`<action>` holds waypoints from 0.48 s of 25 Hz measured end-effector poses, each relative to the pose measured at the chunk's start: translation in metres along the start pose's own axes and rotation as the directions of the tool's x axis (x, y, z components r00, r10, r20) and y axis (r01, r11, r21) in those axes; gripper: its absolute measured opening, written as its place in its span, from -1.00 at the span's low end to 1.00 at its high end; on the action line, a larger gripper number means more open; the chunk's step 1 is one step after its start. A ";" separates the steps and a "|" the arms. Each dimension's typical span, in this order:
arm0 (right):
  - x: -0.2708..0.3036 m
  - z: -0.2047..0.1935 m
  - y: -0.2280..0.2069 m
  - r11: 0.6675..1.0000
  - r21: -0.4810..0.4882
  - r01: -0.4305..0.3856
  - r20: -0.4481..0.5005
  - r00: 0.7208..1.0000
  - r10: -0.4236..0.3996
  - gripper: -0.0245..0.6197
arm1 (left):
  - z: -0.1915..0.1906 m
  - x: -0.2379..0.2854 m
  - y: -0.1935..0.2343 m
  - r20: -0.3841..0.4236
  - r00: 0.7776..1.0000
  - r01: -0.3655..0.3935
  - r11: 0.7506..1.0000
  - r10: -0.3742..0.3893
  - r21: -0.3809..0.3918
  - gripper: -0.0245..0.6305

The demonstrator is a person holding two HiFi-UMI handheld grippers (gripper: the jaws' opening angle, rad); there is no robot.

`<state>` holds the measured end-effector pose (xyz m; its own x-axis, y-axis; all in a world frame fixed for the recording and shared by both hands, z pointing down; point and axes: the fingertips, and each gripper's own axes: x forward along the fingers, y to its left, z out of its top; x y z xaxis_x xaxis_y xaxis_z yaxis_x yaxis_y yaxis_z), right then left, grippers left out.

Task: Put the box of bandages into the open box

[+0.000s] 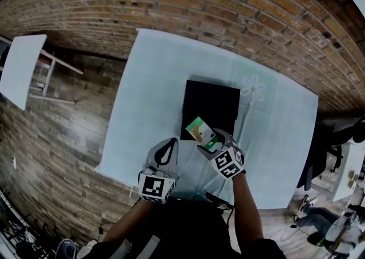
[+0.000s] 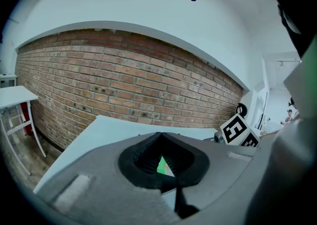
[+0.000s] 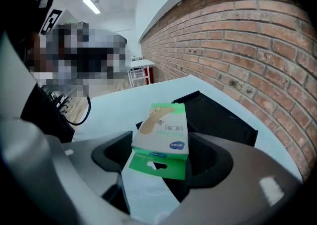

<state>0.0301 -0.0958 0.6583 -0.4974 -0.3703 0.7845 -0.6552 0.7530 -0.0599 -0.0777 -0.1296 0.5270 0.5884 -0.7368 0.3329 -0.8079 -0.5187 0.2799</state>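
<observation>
Right gripper [image 1: 209,141], clamped on the box of bandages [image 1: 201,131], is seemingly being called farther up-frame, past the rim of the open box [image 1: 214,99].

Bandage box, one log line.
right gripper shut on green-white cardboard bandage box | at edge of open black box | left gripper shut, empty
</observation>
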 end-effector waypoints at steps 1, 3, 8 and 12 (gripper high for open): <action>0.003 -0.002 -0.001 1.000 0.000 -0.007 -0.006 1.000 0.007 0.15 | -0.001 0.001 0.000 -0.003 1.000 -0.001 1.000 0.001 -0.001 -0.93; 0.008 -0.005 -0.003 1.000 -0.004 -0.020 -0.015 1.000 0.020 0.16 | -0.003 0.002 0.001 -0.007 1.000 -0.003 1.000 0.003 -0.003 -0.93; 0.021 -0.008 -0.008 0.999 -0.018 -0.050 -0.023 0.999 0.050 0.15 | 0.000 0.004 0.005 0.002 1.000 -0.015 1.000 0.015 -0.007 -0.93; 0.029 -0.012 -0.010 0.994 -0.047 -0.098 -0.047 0.994 0.095 0.16 | -0.005 0.007 0.005 -0.004 1.000 -0.015 1.000 0.015 -0.012 -0.93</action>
<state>0.0289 -0.1070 0.6886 -0.5303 -0.2709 0.8034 -0.5760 0.8105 -0.1069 -0.0777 -0.1350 0.5349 0.5765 -0.7429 0.3403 -0.8161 -0.5024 0.2857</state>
